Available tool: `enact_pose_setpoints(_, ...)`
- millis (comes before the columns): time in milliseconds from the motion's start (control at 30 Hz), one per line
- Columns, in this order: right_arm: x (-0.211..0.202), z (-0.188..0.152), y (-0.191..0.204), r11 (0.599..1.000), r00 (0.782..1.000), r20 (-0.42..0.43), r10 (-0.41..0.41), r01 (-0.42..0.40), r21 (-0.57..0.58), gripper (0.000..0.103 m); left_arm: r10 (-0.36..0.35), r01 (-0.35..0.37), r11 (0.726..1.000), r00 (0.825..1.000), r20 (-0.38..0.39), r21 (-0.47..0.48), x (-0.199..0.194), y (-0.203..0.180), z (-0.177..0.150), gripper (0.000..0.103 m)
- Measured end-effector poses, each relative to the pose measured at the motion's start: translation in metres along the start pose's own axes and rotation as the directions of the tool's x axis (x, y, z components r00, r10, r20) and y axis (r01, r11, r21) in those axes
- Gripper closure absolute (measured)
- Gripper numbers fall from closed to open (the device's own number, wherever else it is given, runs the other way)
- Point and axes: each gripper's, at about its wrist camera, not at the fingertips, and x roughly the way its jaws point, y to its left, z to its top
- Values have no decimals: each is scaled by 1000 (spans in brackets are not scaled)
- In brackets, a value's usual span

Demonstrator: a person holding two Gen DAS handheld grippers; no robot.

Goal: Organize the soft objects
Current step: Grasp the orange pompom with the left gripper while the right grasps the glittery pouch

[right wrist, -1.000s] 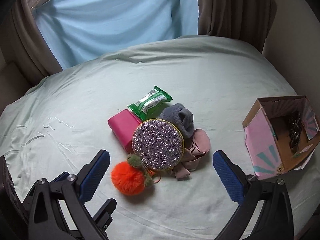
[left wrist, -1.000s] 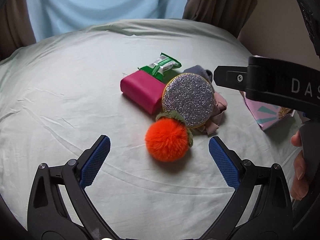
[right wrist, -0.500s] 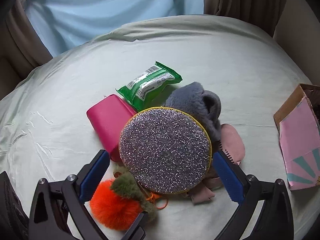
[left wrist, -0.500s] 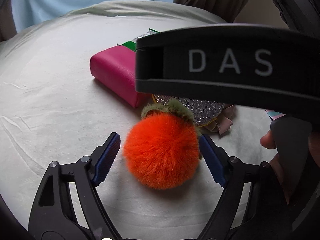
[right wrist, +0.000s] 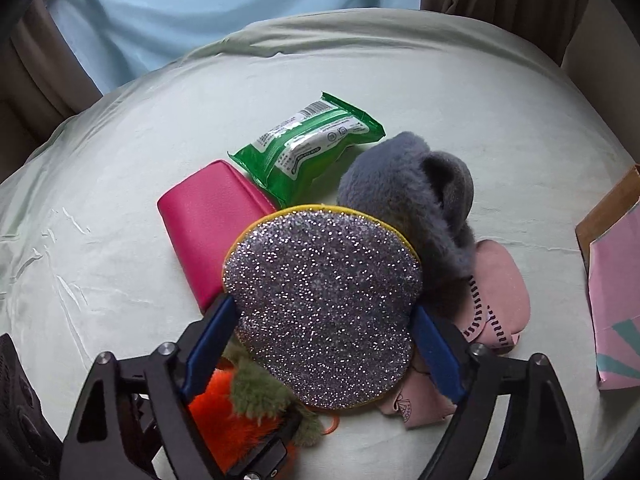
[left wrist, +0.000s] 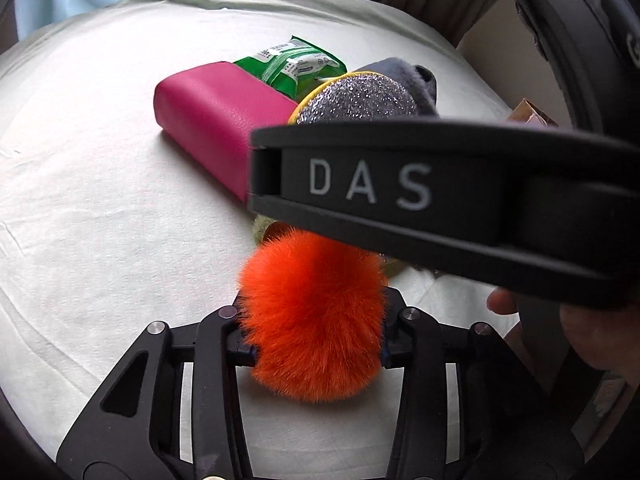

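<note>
Left gripper (left wrist: 312, 332) around orange pompom (left wrist: 312, 316), bedtop.

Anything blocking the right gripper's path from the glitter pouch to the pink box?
Nothing visible on the bedsheet gap itself. The right gripper clamps the glitter pouch; the grey plush and pink fabric pieces lie between it and the pink box.

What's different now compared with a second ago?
Both grippers moved in toward the pile and closed. The left gripper, open a second ago, now squeezes the orange pompom. The right gripper, also open then, has come down around the glitter pouch, its fingers pressing the pouch's sides. The pink case, green packet, grey plush and box lie where they were.
</note>
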Motion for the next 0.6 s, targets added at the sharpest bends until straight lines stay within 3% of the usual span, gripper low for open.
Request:
enact_pose_setpoints(67,2,-2,1,1000,1000,-10,16,-16,4,44,0,0,1000,1000,-2,-5,0,1,0,69)
enact_pose_setpoints(167,-3,-4,2,1000,1000,-4,31,-31,0,57,-5,5,1000,1000,-9,-21,-1,4,4,70)
enact_pose_setpoints(267,-12,-3,-2,999,999,9,50,-50,17,62,-2,2,1000,1000,-7,-31,-3,8,10,71)
enact_pose_setpoints(600,-63,8,-9,996,994,71,83,-85,27,65,38,-36,998,999,30,-45,-42,-1,29,72)
